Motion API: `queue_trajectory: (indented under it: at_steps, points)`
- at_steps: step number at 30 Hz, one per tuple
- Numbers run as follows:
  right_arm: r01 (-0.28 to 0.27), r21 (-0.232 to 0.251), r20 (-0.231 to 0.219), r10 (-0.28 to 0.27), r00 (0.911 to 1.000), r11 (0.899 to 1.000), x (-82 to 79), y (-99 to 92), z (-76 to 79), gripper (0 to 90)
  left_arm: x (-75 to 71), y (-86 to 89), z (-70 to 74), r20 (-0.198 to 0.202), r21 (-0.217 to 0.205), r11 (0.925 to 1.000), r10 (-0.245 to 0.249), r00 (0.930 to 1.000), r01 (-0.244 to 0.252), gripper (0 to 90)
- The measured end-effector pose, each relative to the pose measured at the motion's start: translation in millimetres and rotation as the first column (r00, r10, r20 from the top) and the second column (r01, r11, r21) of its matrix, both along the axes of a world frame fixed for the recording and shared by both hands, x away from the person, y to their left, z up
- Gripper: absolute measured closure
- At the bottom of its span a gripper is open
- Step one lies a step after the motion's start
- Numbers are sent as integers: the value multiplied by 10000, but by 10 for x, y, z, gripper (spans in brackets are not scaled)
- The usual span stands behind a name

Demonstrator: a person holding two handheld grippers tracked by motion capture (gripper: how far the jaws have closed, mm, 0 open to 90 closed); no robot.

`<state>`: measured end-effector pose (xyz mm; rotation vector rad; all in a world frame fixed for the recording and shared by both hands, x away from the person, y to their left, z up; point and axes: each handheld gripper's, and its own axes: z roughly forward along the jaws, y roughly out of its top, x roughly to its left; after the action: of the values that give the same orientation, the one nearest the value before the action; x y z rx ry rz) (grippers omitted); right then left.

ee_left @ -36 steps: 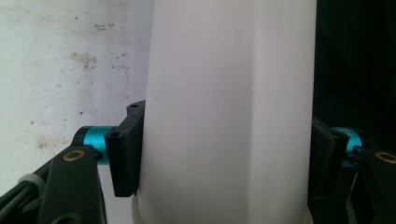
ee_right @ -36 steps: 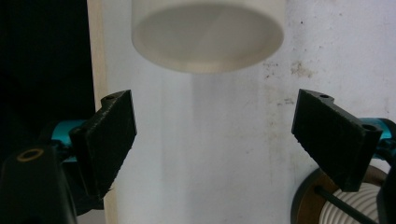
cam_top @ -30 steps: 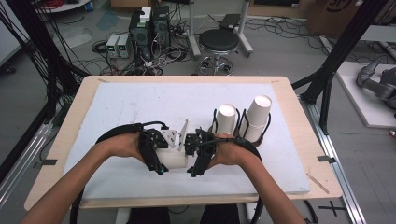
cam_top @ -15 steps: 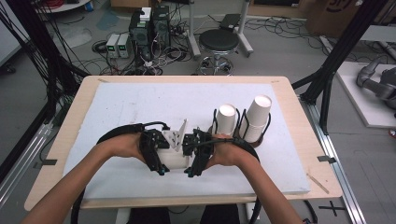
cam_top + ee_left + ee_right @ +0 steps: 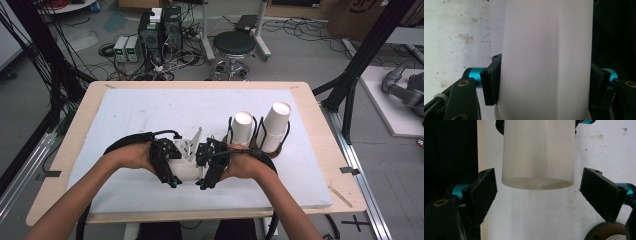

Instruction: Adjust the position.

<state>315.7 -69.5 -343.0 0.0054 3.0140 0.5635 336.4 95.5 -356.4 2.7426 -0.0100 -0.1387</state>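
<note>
White paper cup (image 5: 187, 170) lies on its side between the hands, low over the counter (image 5: 125, 115). Left gripper (image 5: 541, 87) clamps its wall; right gripper (image 5: 537, 192) faces its end, jaws spread, apparently not touching.

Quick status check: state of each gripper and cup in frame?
left gripper: shut on the white paper cup, held lying level over the table.
right gripper: open, jaws clear of the cup's base end.
two paper cups in the wire holder: upside down, untouched.
</note>
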Motion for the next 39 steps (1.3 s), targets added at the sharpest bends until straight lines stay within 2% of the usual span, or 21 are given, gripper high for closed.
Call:
queue_trajectory:
  at_steps: [4,10,14,15,16,17,18,19,20,21,23,27,28,31,32,33,35,36,37,38,39]
  points:
    - [11,383,-90,-8,10000,9993,-5,-4,25,155,8,10,9,-23,-79,10000,28,10000,-29,288]
    - [11,418,-190,-3,9998,9991,-3,4,-1,172,4,11,11,-47,-200,9998,88,9999,-89,289]
    - [-81,488,-290,95,9995,9988,2,16,5,237,16,13,21,6,-120,9999,-26,10000,26,289]
    - [-69,507,-246,81,9997,9987,3,18,6,239,-40,4,-17,-294,-635,9953,708,9971,-725,289]
    - [-80,559,-224,92,9997,9984,8,22,5,243,14,15,22,-63,-104,9999,-27,10000,26,289]
    - [-16,540,-266,31,9996,9985,6,22,9,246,29,16,30,60,8,9998,-200,9998,200,289]
    - [-24,559,-273,40,9996,9984,8,24,9,250,-36,5,-15,-298,-657,9954,674,9973,-692,289]
    - [-32,565,-257,46,9997,9984,10,28,5,264,9,15,21,-128,-209,9998,39,9999,-42,289]
    - [-76,529,-297,91,9995,9986,11,31,5,286,21,18,29,-58,-84,9999,-85,9999,84,289]
    - [-126,525,-204,137,9997,9985,11,33,6,311,-43,7,-17,-379,-690,9948,729,9966,-754,289]
    - [-118,517,-98,124,9999,9986,7,38,3,345,-32,9,-12,-337,-462,9977,488,9982,-503,290]
    - [-111,448,-62,114,9999,9989,3,47,-6,352,-23,8,-14,-207,-417,9981,437,9988,-445,291]
    - [-94,432,-18,95,10000,9990,-1,46,-3,354,-41,6,-23,-323,-565,9961,661,9973,-679,291]
    - [-61,453,-56,64,10000,9990,-5,40,1,358,-45,8,-25,-379,-680,9947,741,9965,-765,290]
    - [-42,485,-30,44,10000,9988,-5,37,2,358,5,20,13,-202,-185,9998,54,9998,-58,289]
    - [-17,471,-50,19,10000,9989,-7,36,4,358,20,20,20,-50,-77,9999,-107,9999,107,287]
    - [-47,500,0,47,10000,9987,-4,35,2,358,21,19,19,-65,-63,9999,-108,9999,108,284]
    - [-40,500,-5,40,10000,9987,-5,35,3,359,-43,6,-23,-378,-651,9954,684,9969,-707,280]
    - [-21,473,-12,22,10000,9989,-6,33,5,358,-20,8,-11,-222,-501,9979,396,9990,-407,278]
    - [-4,470,-41,6,10000,9989,-9,33,3,358,-40,4,-24,-319,-678,9955,647,9974,-667,275]
    - [-62,472,22,61,10000,9989,-5,33,6,358,7,15,13,-137,-229,9997,35,9999,-38,272]
